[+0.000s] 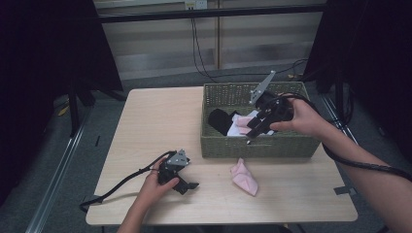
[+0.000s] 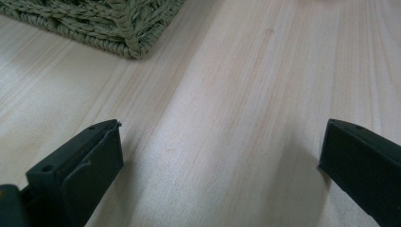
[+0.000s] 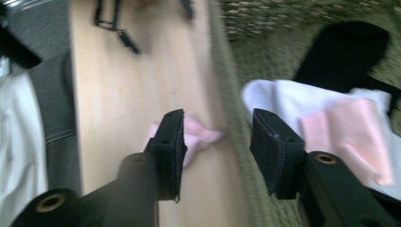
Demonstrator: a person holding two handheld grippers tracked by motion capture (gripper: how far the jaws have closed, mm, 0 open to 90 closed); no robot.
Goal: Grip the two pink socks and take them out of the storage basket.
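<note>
That pink sock (image 1: 244,177) lying on the tabletop (image 1: 155,126) just in front of the woven basket (image 1: 252,145) looks light and floppy, so pinch a bunched fold mid-body. The right gripper (image 1: 252,131) hovers over the basket's front wall, jaws half open and empty. The left gripper (image 1: 187,183) rests wide open, holding nothing.

left tongs (image 1: 187,186): level, jaws wide apart | right tongs (image 1: 250,138): angled down, jaws part-open, empty
</note>
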